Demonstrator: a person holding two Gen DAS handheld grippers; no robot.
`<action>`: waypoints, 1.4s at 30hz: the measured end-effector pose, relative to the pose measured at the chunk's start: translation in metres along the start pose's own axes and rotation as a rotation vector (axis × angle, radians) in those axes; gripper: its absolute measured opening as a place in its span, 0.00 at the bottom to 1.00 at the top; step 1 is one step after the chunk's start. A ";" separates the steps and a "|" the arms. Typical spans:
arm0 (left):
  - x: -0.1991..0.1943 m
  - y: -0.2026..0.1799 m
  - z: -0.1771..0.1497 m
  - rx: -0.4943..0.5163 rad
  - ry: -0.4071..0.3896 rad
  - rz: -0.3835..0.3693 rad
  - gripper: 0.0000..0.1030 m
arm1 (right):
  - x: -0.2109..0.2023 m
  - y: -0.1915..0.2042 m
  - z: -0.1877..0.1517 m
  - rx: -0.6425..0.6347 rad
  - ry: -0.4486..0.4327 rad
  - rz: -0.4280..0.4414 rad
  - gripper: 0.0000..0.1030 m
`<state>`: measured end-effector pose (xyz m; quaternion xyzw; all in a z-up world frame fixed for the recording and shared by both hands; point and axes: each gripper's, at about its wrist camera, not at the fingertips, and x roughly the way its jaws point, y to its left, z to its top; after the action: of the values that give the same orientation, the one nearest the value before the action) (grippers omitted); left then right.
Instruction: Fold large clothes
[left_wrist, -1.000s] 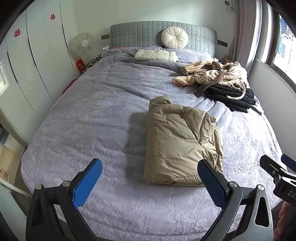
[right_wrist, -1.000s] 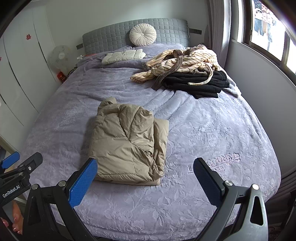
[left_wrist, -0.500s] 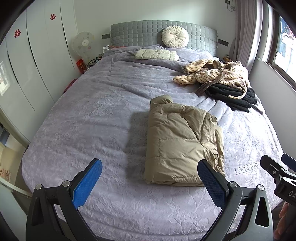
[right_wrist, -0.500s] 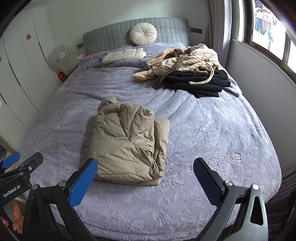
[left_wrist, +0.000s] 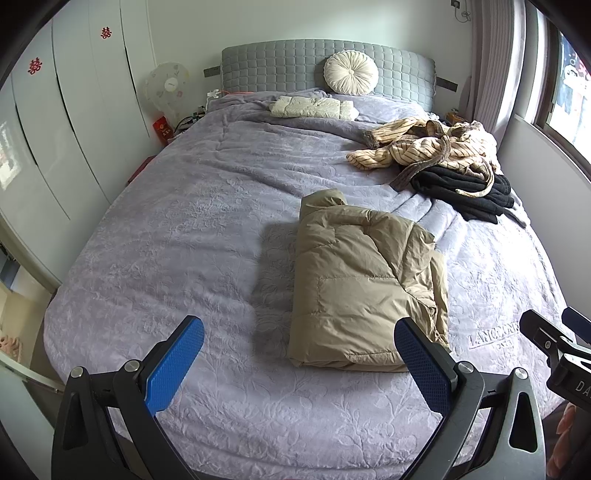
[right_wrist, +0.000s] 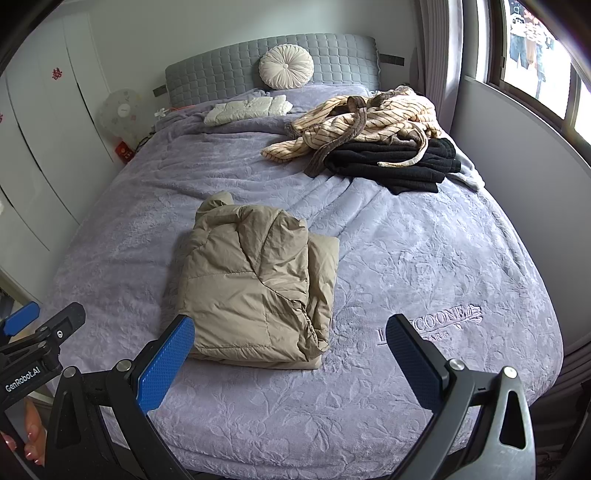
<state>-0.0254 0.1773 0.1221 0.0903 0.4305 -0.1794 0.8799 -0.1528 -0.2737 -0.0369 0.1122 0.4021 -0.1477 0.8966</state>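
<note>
Hovering wide open and empty, left claw (left_wrist: 299, 365), right claw (right_wrist: 290, 363), folded tan jacket (left_wrist: 364, 284) mid-bed, bare bedspread (left_wrist: 166, 240) leftward.

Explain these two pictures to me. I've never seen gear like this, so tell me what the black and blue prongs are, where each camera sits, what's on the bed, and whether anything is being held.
There is no robot here. A person holds a hand-held claw in each hand, and a wide-angle camera on each one looks forward along its two blue-padded fingers.

One picture comes from the left claw, the other from the right claw. Each view also catches the other claw at its edge. Both are open and hold nothing.

Both look over a bed with a grey-purple bedspread. In the middle lies a folded tan puffer jacket. Farther back, toward the window, a striped robe lies loosely heaped on a black garment. Near the headboard are a cream folded item and a round cushion.
</note>
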 end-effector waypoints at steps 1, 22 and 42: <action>-0.001 0.002 -0.001 0.001 0.001 0.001 1.00 | 0.000 0.000 0.000 0.000 0.000 0.000 1.00; 0.002 0.013 -0.001 -0.002 0.010 -0.009 1.00 | -0.003 0.003 -0.001 -0.005 0.001 0.002 1.00; 0.001 0.011 0.005 0.003 -0.005 -0.030 1.00 | -0.004 0.005 -0.001 0.000 0.004 0.002 1.00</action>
<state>-0.0168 0.1860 0.1241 0.0847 0.4294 -0.1933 0.8781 -0.1549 -0.2683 -0.0342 0.1128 0.4039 -0.1464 0.8959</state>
